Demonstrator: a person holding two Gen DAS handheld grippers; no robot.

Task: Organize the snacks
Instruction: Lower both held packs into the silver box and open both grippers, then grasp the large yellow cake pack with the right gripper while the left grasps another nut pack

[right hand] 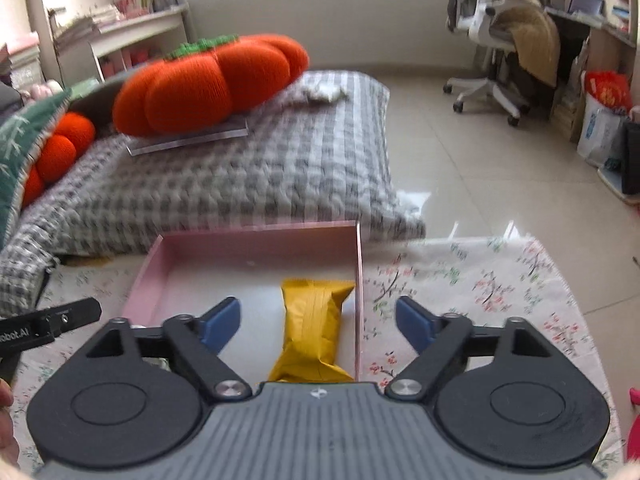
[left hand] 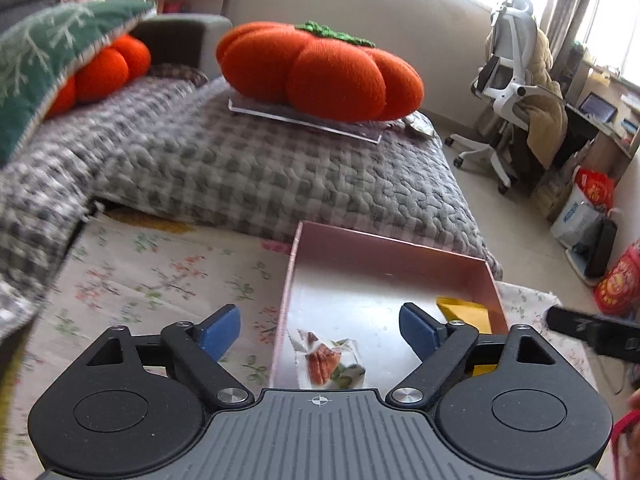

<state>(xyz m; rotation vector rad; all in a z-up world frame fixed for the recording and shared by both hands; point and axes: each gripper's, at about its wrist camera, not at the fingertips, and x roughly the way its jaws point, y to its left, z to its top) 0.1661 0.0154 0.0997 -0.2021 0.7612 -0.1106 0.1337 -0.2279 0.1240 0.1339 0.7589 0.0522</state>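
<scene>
A shallow pink box (left hand: 384,246) (right hand: 256,240) with a pale floor sits on the floral cloth. A clear snack packet with red-orange pieces (left hand: 330,362) lies inside near its left wall. A yellow snack packet (right hand: 314,336) lies inside along the right wall; a corner of it shows in the left wrist view (left hand: 466,312). My left gripper (left hand: 320,330) is open and empty above the box, over the clear packet. My right gripper (right hand: 318,320) is open and empty, straddling the box's right wall above the yellow packet.
The floral cloth (right hand: 480,280) (left hand: 160,276) covers the table. Behind it is a grey checked bed (left hand: 256,168) with orange pumpkin cushions (left hand: 324,72) and a green pillow (left hand: 44,64). An office chair (right hand: 496,32), desk and bags stand at the right.
</scene>
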